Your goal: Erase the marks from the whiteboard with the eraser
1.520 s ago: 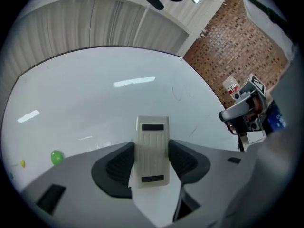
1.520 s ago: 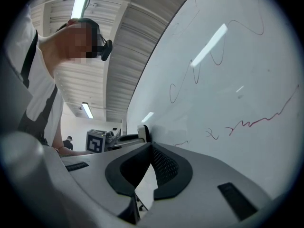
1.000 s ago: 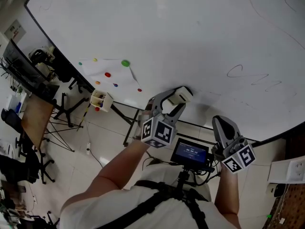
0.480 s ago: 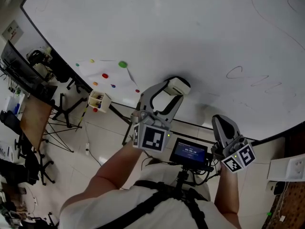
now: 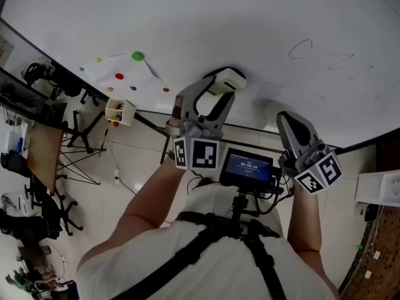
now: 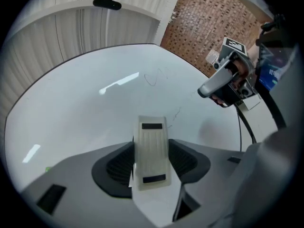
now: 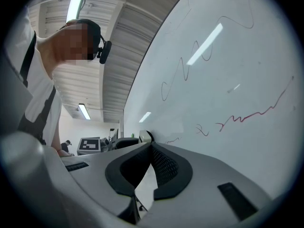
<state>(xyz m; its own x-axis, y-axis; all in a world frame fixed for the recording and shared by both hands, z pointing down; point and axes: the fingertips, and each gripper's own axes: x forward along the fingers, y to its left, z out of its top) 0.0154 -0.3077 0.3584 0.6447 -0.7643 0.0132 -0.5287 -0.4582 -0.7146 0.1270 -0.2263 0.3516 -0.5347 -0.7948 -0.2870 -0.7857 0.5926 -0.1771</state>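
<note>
The whiteboard [image 5: 187,17] fills the top of the head view. On it are thin dark squiggles [image 5: 312,52] to the right. My left gripper [image 5: 225,83] is shut on a cream eraser [image 5: 229,78] held against the board's lower part, left of the squiggles. In the left gripper view the eraser [image 6: 153,146] is clamped upright between the jaws of the left gripper [image 6: 151,160], with faint marks [image 6: 154,77] beyond it. My right gripper [image 5: 289,120] is shut and empty below the board's edge. The right gripper [image 7: 151,148] view shows a red squiggle [image 7: 247,117] and a dark curve [image 7: 180,75].
A paper sheet with coloured magnets [image 5: 125,74] hangs at the board's lower left, and a small pen box [image 5: 119,110] sits below it. A small screen [image 5: 249,167] is mounted at the person's chest. Chairs and a tripod [image 5: 75,161] stand on the floor at left.
The left gripper has slid the eraser a little up and to the left along the board. The head view has tilted, so the board sits higher. The right gripper has stayed put.
</note>
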